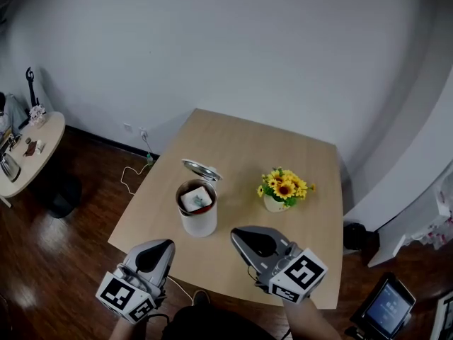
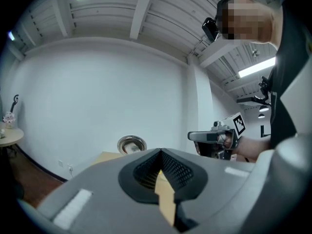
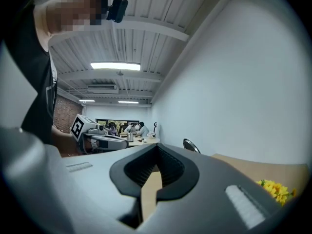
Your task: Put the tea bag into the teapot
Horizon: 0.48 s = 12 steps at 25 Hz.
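Note:
A white cylindrical teapot (image 1: 199,222) stands open near the table's front left, and a pale tea bag (image 1: 197,199) lies inside it. Its metal lid (image 1: 201,169) rests on the table just behind it, and the lid (image 2: 131,144) also shows in the left gripper view. My left gripper (image 1: 157,248) hovers at the front edge, left of and below the teapot, with its jaws shut on nothing. My right gripper (image 1: 243,236) hangs to the teapot's right, also shut with nothing in it. Each gripper view shows the jaws (image 2: 161,152) (image 3: 157,147) pressed together.
A small pot of yellow flowers (image 1: 284,188) stands to the right of the teapot on the wooden table (image 1: 241,144). A white wall lies behind. A round side table (image 1: 28,151) stands at far left, with a cable on the dark floor.

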{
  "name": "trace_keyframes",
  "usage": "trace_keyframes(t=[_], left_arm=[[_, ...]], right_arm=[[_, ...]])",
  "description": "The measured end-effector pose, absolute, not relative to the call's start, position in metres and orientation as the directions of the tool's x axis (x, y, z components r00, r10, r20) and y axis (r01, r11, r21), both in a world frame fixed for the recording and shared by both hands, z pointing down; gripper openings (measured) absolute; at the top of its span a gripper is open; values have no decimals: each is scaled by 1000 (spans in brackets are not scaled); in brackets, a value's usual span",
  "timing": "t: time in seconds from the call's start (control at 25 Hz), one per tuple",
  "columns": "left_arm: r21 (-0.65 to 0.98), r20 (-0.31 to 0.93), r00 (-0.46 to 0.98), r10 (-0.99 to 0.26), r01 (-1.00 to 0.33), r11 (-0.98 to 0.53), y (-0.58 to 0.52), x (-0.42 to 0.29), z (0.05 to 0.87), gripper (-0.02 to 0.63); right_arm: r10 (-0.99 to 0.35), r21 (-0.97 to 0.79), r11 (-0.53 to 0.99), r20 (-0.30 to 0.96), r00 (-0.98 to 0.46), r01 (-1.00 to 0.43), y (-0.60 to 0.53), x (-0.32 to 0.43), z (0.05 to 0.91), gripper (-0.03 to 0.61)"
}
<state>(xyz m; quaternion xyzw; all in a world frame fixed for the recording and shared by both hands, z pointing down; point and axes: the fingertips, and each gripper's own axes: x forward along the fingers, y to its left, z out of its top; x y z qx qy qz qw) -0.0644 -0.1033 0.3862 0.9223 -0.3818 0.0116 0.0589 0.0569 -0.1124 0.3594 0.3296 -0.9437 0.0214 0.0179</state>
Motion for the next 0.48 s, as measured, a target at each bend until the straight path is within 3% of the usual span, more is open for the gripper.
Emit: trace_keyframes(t=[0.48], left_arm=[[75,50,714,-699,-700,-710,-100,-61,379,5]], right_arm=[[-626,-27,779,35,-779,-626,-113,58,357,2]])
